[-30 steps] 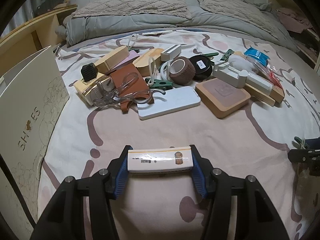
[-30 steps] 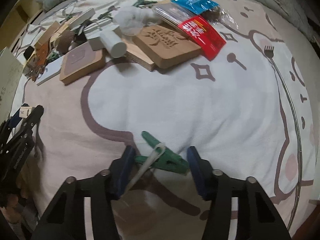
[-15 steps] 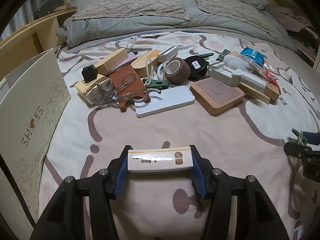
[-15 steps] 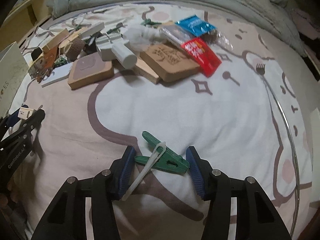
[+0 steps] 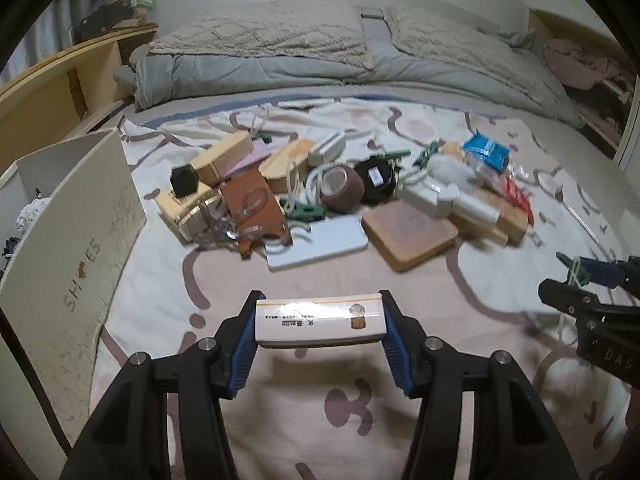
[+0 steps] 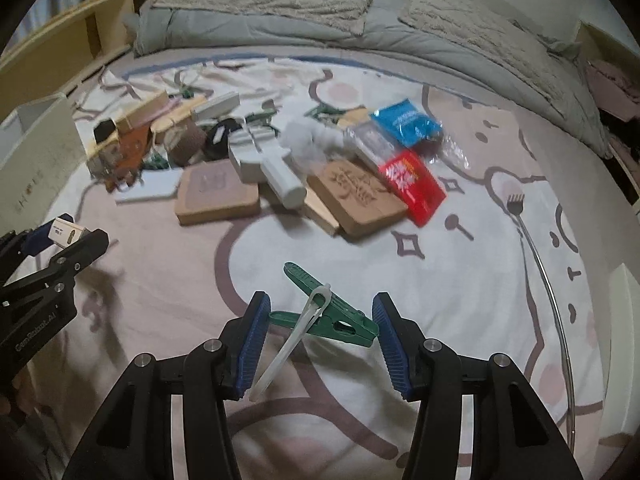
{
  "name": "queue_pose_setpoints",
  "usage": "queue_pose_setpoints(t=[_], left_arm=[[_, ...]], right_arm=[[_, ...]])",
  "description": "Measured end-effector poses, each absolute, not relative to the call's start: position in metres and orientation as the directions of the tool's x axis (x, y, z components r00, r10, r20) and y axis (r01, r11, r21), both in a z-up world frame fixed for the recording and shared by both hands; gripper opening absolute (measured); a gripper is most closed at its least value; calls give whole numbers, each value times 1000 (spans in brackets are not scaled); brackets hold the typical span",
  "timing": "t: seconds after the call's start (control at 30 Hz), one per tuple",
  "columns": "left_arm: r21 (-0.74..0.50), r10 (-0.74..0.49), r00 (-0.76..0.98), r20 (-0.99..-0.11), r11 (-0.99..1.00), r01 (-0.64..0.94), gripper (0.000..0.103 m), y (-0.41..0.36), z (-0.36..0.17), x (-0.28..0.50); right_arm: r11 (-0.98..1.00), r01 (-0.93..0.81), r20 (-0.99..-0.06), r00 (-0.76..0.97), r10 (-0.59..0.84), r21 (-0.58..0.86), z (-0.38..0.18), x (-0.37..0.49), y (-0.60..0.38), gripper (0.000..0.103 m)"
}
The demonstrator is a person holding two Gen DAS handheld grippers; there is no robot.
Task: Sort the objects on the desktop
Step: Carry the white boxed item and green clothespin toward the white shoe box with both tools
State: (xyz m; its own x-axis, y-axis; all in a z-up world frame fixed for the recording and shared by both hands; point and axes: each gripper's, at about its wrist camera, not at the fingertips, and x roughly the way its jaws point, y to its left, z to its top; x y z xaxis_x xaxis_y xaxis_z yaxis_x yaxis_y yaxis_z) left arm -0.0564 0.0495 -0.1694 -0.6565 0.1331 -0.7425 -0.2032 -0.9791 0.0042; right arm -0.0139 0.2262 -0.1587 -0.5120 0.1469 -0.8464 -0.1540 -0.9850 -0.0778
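Both hands were in the carrying step of the sort, each with 1 item already picked out of the heap. The left hand-held gripper [image 5: 320,322] was clamped on a small white rectangular box with a yellow stripe and printed label [image 5: 320,317], its blue pads pressing the 2 short ends, and the box hung clear above the patterned bedsheet [image 5: 280,412]. The right hand-held gripper [image 6: 318,326] was clamped on a green plastic clothespin with a white cord looped round it [image 6: 325,312], held end to end between its pads with the cord trailing down toward the near edge. The remaining clutter lay in a band across the far middle of the bed: a brown roll of tape [image 5: 343,189], a white flat rectangular slab [image 5: 318,242], a tan square wooden coaster [image 5: 409,232], a tan leather piece [image 5: 252,208], a carved wooden block [image 6: 358,196], and red [image 6: 412,186] and blue [image 6: 406,122] snack packets at the right. A cream cardboard shoe box [image 5: 76,264] stood open at the left, just beside the left hand-held gripper's path, and it looked the likeliest bin. The next move probably called for swinging each item over its destination, keeping both grips firm until the item was above the opening, and minding the dangling cord so it did not snag on the box wall or the other hand-held gripper.
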Motion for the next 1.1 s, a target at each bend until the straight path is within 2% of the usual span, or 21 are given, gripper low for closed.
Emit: queue_pose_setpoints(t=[1.1], left_arm=[[9,124,-789,-602,-987,-162,55,29,-65,-65]], right_arm=[[-992,-126,-669,-735,109,-22,-57,-30,203,54]])
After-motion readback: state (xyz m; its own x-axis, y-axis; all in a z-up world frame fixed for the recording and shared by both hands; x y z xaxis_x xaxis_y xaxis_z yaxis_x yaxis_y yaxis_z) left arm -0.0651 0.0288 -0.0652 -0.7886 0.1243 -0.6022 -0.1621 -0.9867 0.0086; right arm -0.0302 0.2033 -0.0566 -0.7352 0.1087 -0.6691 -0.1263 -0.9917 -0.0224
